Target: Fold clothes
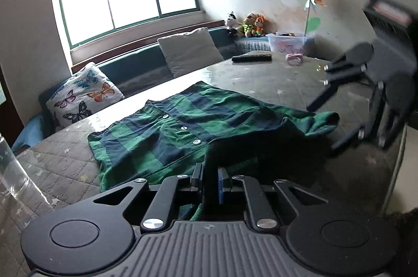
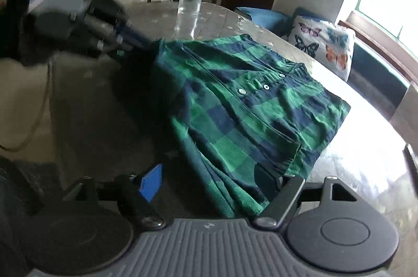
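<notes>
A green and navy plaid shirt (image 1: 183,130) with white buttons lies spread on the grey quilted table (image 1: 261,78). My left gripper (image 1: 210,183) is shut on a raised fold of the shirt's near edge, with cloth pinched between its pads. In the right wrist view the same left gripper (image 2: 146,41) is blurred at the upper left, holding the shirt (image 2: 248,104) by its far corner. My right gripper (image 2: 219,185) stands open with the shirt's near hem lying loose between its wide-set fingers. It also shows at the right of the left wrist view, right gripper (image 1: 324,125), jaws apart beside the sleeve end.
A tall glass jar (image 2: 190,5) stands on the table just behind the shirt. A black remote (image 1: 252,58), a pink item (image 1: 295,58) and a plastic box (image 1: 287,43) sit at the far end. A bench with a butterfly pillow (image 1: 83,96) runs along the window side.
</notes>
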